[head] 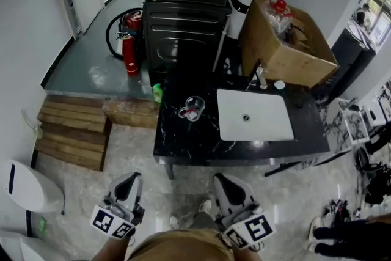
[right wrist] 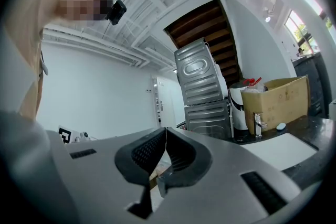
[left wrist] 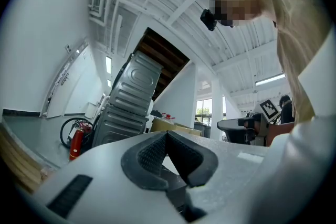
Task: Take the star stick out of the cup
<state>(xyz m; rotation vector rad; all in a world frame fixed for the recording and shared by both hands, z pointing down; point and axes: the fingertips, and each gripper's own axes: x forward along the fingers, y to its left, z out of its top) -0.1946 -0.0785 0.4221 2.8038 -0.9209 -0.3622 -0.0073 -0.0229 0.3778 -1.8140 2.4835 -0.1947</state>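
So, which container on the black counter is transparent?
The cup, left of the white sink; the cardboard box and the small green bottle are opaque.

The cup (head: 194, 108) is being borne on the counter (head: 183, 143), just left of the sink (head: 263, 125). A box (head: 287, 46) is being kept behind the sink. The left gripper (head: 128, 183) and right gripper (head: 225, 184) are being held side by side before the counter, well apart from it.

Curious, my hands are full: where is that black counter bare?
The black marble counter is bare in front of the clear cup, left of the white rectangular sink. Crowded behind the sink, by the brown cardboard box.
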